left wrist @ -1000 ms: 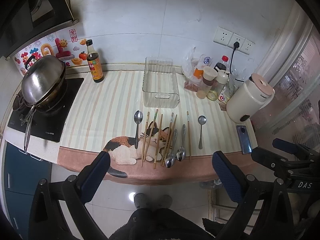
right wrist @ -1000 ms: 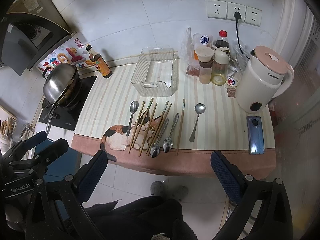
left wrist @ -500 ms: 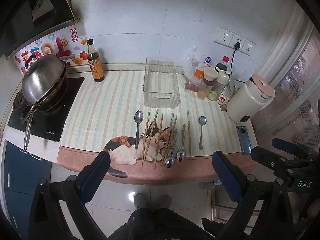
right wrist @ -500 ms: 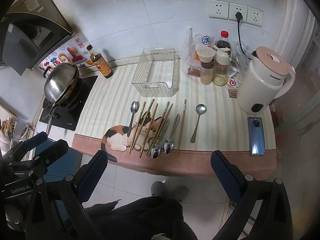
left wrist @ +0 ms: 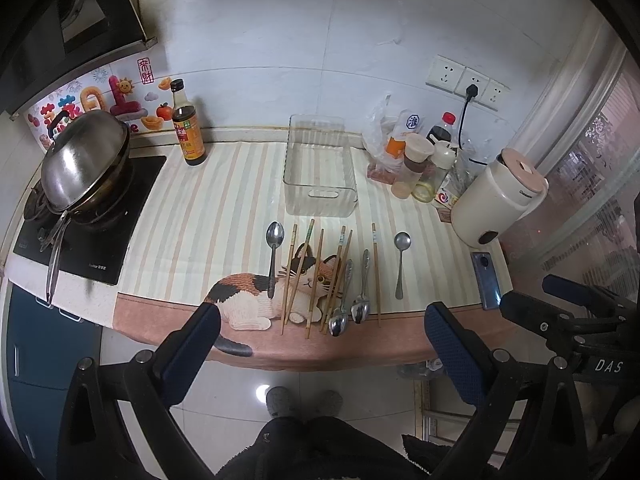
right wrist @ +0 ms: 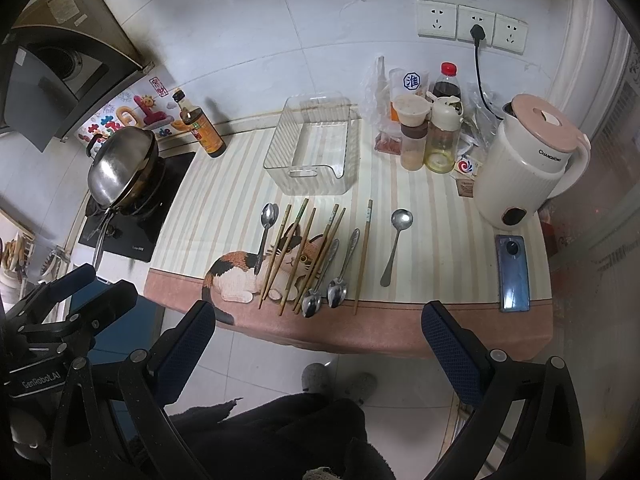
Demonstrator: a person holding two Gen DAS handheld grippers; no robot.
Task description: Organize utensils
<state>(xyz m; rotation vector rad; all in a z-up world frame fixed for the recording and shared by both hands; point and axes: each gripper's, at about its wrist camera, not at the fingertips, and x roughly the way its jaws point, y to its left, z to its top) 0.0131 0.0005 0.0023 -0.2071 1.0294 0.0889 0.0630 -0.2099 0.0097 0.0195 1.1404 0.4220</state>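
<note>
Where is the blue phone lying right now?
The blue phone lies flat at the counter's right end in the right wrist view, near the front edge, just in front of the cream electric kettle and right of the lone spoon.

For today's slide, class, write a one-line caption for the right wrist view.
Open right gripper faces spoons and chopsticks laid before an empty clear bin.

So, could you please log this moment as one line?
left gripper: open, empty | right gripper: open, empty | spoons, chopsticks: on mat | clear bin: empty
</note>
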